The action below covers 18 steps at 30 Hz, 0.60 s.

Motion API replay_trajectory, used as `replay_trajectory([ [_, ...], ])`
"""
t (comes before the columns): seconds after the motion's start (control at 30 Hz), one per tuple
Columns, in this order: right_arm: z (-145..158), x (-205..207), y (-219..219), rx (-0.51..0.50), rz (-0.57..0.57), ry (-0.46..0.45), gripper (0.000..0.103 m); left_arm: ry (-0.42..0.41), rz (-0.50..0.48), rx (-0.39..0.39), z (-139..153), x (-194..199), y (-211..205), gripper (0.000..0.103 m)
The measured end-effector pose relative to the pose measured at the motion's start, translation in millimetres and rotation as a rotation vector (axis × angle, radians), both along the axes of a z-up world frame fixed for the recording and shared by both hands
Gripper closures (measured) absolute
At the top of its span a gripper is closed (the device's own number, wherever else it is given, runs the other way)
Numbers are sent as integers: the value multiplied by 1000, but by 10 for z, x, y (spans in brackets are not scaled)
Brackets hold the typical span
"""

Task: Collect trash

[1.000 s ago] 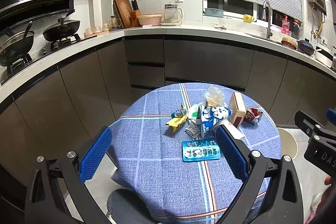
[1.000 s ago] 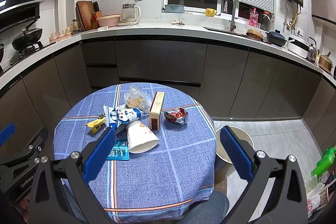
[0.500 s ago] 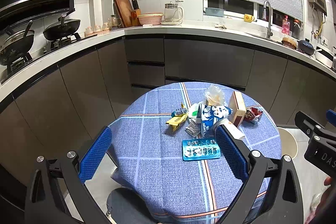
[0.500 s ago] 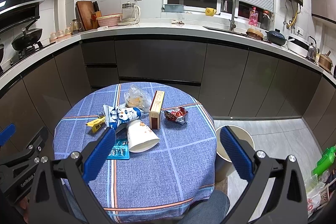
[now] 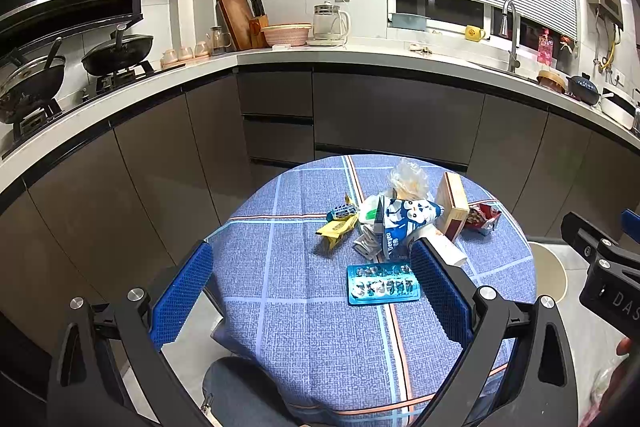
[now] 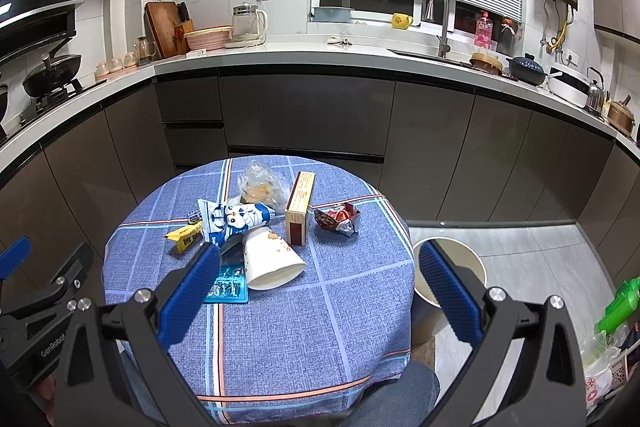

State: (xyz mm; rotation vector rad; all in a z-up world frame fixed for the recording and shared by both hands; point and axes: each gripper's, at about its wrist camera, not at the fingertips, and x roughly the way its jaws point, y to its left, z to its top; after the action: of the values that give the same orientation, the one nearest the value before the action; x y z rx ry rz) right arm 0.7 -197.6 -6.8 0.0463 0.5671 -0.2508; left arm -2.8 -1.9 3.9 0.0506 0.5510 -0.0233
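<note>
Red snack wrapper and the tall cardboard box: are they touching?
Apart. The right wrist view shows blue cloth between the red snack wrapper and the cardboard box.

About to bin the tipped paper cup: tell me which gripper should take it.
Right, probably. The paper cup lies just ahead of the open right gripper, and the bin stands off the table's right edge. The left gripper, also open, sits farther left, nearer the blister pack.
</note>
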Motion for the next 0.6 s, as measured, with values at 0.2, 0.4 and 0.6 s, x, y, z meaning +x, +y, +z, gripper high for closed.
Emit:
replay_trajectory([
  [0.2,-15,-2,-1,3,0,1,3,0,0,0,-1,1,1,8],
  [0.4,-29,7,2,5,0,2,3,4,1,-1,-62,-3,11,8],
  [0.6,-28,7,0,6,1,2,3,5,1,0,-59,-1,10,8],
])
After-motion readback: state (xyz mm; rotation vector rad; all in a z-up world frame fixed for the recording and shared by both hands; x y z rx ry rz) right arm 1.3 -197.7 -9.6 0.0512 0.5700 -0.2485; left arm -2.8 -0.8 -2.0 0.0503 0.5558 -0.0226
